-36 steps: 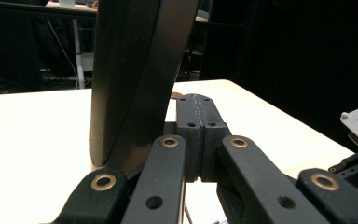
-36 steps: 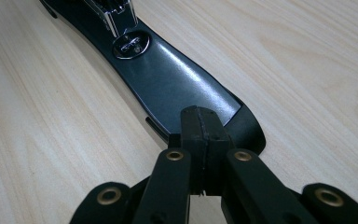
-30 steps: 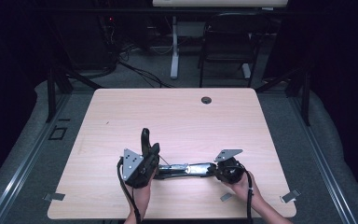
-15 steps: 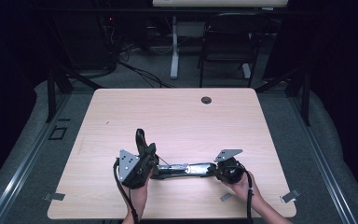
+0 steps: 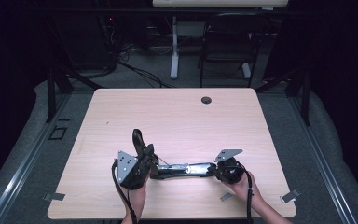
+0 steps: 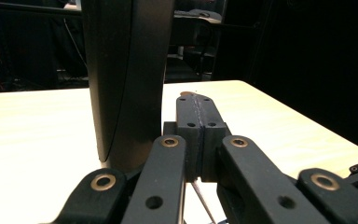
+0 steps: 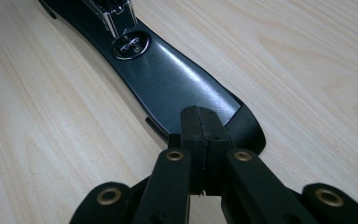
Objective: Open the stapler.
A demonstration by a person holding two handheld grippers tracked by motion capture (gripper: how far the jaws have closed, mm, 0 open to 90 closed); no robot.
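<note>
Two arms on this long glossy black hinged tool with chrome fittings (image 5: 186, 169). One lies flat on the light wooden table (image 5: 168, 112) near the front edge, between the two grippers. The other, a black upright arm (image 6: 126, 70), sticks up at the left end.

Left gripper (image 6: 196, 100) has its pads pressed together on nothing, just beside that upright arm. Right gripper (image 7: 200, 114) is pressed together too, with its tip over the wide flat end of the lying arm; can't tell if it's touching.

My guess is it's stiff and fairly light. That shiny plastic looks slippery, though, and the hinge will probably flop. I'd pinch across the thin edges of an arm close to the chrome hinge, not the polished face.
</note>
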